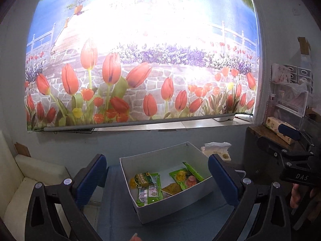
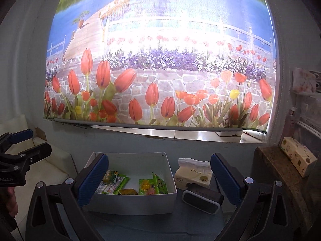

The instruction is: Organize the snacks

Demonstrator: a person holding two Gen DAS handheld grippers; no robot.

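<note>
A white cardboard box stands on a blue cloth. Inside lie several snack packs: green wrappers, a green pack with yellow and pink jellies, and a small brown packet. My left gripper is open and empty, held above and before the box. My right gripper is open and empty, also before the box. The right gripper shows at the right edge of the left wrist view; the left gripper shows at the left edge of the right wrist view.
A tissue pack and a small dark speaker lie right of the box. A dark side table with a tissue box stands at right. A white sofa is at left. A tulip blind hangs behind.
</note>
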